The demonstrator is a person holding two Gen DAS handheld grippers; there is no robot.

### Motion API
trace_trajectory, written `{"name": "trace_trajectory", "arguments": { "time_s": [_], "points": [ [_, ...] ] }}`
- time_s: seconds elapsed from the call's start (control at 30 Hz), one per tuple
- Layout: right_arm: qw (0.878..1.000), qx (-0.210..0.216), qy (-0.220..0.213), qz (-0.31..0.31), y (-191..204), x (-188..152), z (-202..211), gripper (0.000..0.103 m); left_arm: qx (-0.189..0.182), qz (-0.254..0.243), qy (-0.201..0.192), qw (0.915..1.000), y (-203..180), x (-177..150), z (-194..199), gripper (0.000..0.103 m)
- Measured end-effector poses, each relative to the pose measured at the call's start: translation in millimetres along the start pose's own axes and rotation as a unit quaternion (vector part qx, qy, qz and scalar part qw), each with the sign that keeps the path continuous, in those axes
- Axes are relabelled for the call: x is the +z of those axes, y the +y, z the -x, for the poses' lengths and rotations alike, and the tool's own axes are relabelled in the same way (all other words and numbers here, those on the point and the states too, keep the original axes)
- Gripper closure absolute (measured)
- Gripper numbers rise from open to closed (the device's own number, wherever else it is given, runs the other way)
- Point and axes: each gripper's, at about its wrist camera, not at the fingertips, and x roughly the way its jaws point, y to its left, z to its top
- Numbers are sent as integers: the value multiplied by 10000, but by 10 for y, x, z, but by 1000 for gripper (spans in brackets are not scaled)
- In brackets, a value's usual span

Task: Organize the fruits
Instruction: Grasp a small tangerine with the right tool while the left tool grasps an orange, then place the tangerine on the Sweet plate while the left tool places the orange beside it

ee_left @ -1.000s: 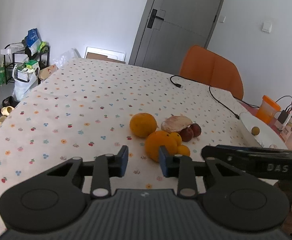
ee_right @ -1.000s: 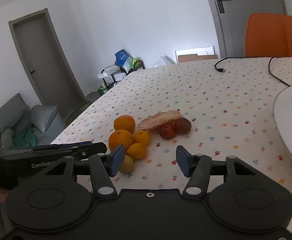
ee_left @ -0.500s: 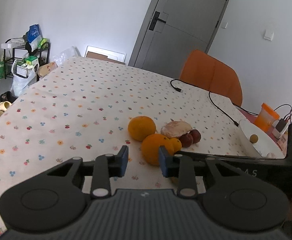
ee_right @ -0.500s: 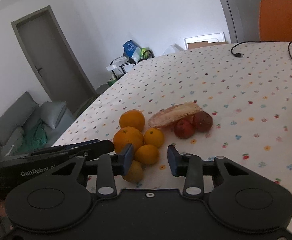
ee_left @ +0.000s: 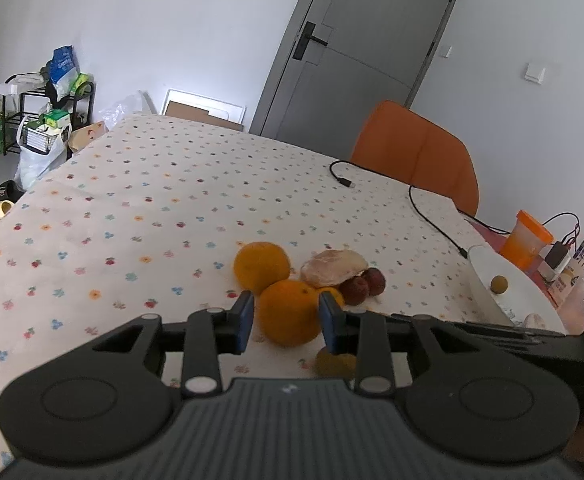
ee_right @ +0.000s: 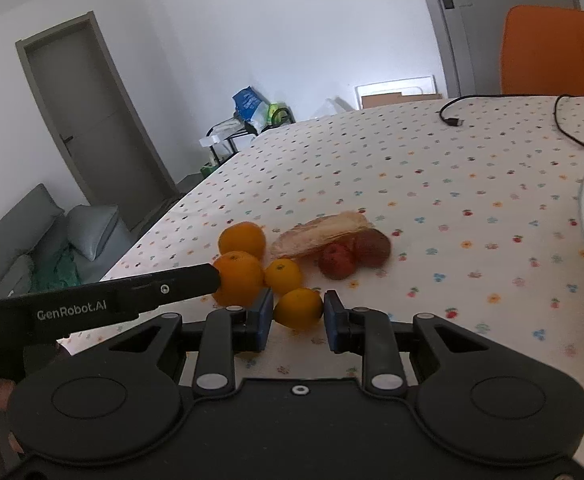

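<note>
Two pairs of tongs close in on one small heap of fruit lying on the table [ee_left: 140,216], each lined up on a different piece.

The left tongs [ee_left: 287,322] are spread about as wide as the large orange [ee_left: 290,312] that sits straight ahead between their blue pads; a sliver of gap shows on the left pad's side, and on the right it cannot be told whether the pad touches the peel. Nothing appears gripped yet. In the right wrist view the left tongs' finger reaches that same large orange [ee_right: 239,278] from the left.

The right tongs [ee_right: 297,316] are likewise part open, with the small mandarin [ee_right: 298,308] framed between their pads, directly ahead and very close. Whether the pads press on it is hard to judge; a thin gap seems to remain on each side. So the left tongs are nearer the large orange and the right nearer the mandarin, and each would likely need only to squeeze. Being round, neither fruit offers a long axis to line up with.

Behind lie a second orange [ee_right: 242,239], another mandarin [ee_right: 284,276], a pale peeled segment [ee_right: 321,230] with its long axis across the view, and two dark red fruits [ee_right: 353,254].

A white plate [ee_left: 527,300] to the right holds one small brownish fruit [ee_left: 499,283]; its near edge is cut off by the right tongs' body. Another yellowish fruit [ee_left: 333,364] is half hidden beneath the left tongs.
</note>
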Motion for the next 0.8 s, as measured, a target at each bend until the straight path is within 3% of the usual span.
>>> {"name": "trace_trajectory", "arguments": {
  "time_s": [0.17,0.4,0.6,0.7,0.8],
  "points": [
    [9998,-136,-111,-4,-57,-33,118,77,28,-26,78,10000,-63,3,-69,67],
    [9994,-264,-230,-81,-154,-54,266,77,173,-64,115,9998,-160,10,-152,54],
    [9988,-349,-305,-138,-228,-69,358,77,326,27,230,9992,-100,-34,-255,55],
    [9985,-371,-342,-196,-266,-88,386,77,316,12,245,9992,-108,-20,-236,64],
    [9982,-392,-373,-247,-295,-92,402,77,326,-77,154,9993,-151,7,-188,64]
  ]
}}
